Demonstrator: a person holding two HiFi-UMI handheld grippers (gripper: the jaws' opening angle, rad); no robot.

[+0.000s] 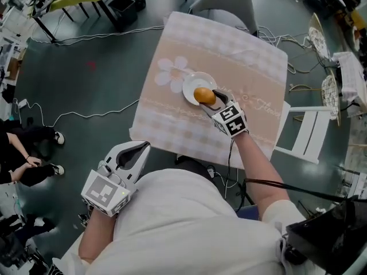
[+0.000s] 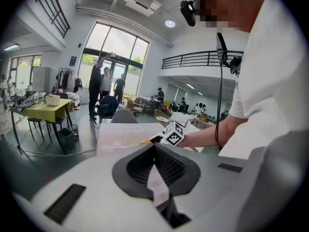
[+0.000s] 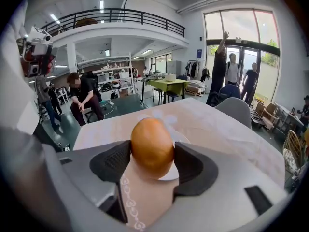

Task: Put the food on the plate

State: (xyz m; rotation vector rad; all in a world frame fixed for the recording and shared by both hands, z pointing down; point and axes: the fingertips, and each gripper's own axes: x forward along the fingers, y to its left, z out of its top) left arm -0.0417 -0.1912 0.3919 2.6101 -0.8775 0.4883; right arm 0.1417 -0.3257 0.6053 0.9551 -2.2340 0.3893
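Note:
An orange egg-shaped food item is clamped between the jaws of my right gripper. It hangs over the near edge of a small white plate on the table. My left gripper is held low near my body, off the table's near left corner. Its jaws meet at the tips with nothing between them.
The square table wears a beige checked cloth with a white flower print. A grey chair stands at its far side, a white folding chair to its right. Cables lie on the floor; people sit at left.

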